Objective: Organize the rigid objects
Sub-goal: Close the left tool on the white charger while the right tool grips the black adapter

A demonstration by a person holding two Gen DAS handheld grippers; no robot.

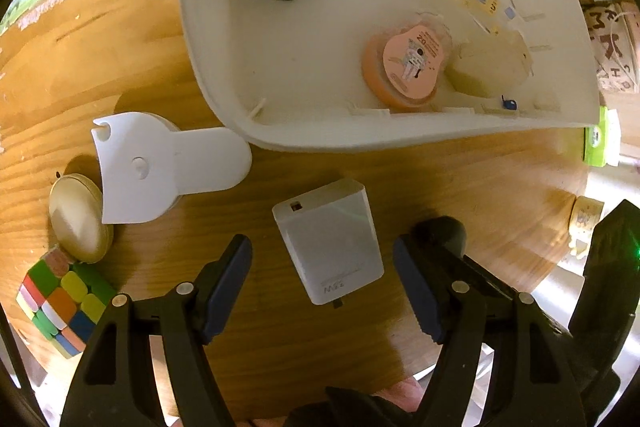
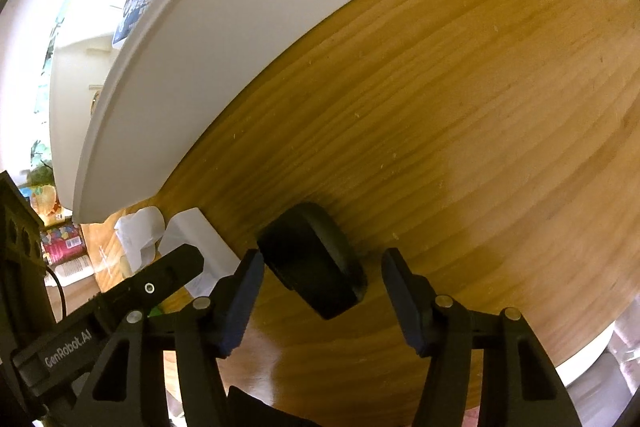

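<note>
Squarely between left gripper (image 1: pixel 320 291) fingers: charger (image 1: pixel 329 242).

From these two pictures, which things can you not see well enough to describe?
- Left wrist view: small print on the white charger and pink round label is too small.
- Left wrist view: Rubik's cube is partly behind the left gripper.
- Right wrist view: black object is dark and featureless; the white tray wall hides its contents.

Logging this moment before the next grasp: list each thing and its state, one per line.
Left tongs: open, straddling the white charger.
Right tongs: open, straddling the black object.
White charger: lying flat on the table.
Black object: on the table, ungripped.
White bin: holding several items.
Puzzle cube: scrambled.
</note>
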